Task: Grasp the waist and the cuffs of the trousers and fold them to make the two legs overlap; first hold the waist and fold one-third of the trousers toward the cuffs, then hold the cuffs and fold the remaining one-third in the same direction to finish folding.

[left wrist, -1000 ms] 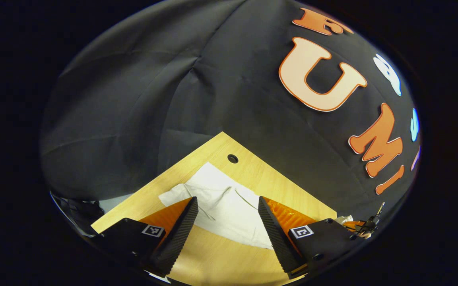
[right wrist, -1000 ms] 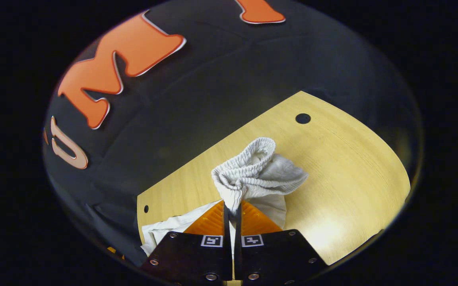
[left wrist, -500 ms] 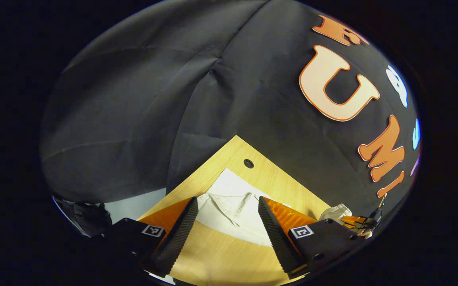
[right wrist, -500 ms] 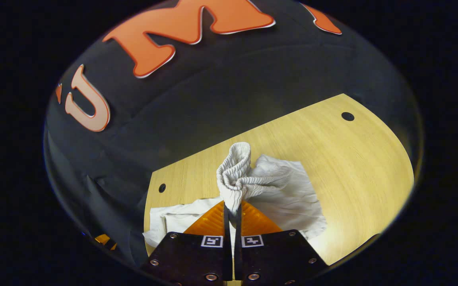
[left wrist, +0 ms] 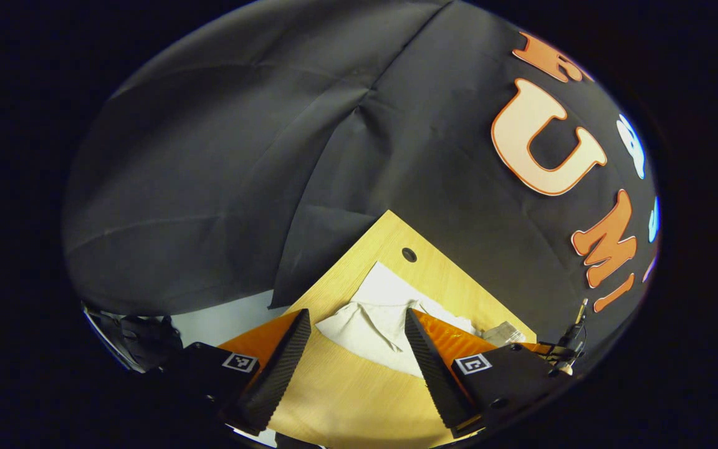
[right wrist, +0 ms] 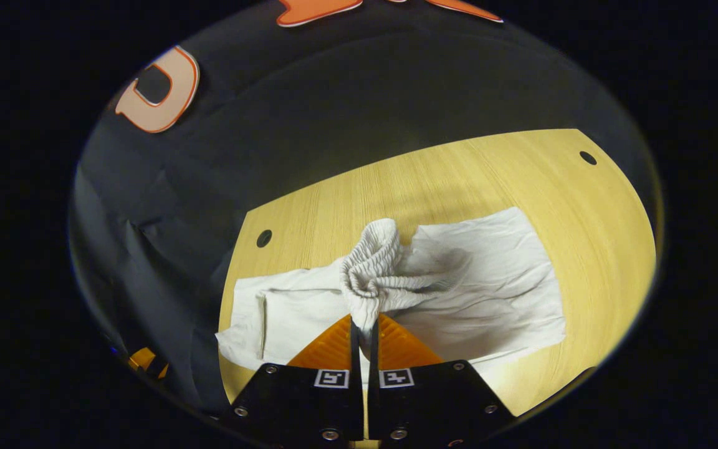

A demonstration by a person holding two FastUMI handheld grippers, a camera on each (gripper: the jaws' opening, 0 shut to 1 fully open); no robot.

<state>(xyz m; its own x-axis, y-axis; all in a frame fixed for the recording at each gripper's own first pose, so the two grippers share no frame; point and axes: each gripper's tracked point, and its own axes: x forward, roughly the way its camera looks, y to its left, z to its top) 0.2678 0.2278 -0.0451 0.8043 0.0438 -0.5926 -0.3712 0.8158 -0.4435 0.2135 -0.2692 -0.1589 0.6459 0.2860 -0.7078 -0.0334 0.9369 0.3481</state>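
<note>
On the wooden table (right wrist: 459, 181) lie white trousers (right wrist: 490, 280), the first fold in hand. The right claw (right wrist: 364, 324) pinches the bunched waist (right wrist: 374, 274); the left claw (left wrist: 356, 337), spread and empty, should next take the cuffs.

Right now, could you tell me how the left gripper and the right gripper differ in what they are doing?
The left gripper is open with nothing between its fingers; the right gripper is shut on the trousers' waist. The left gripper hangs above the table short of the trousers; the right gripper holds the bunched elastic waist lifted off the cloth. Both point toward the same white trousers.
</note>
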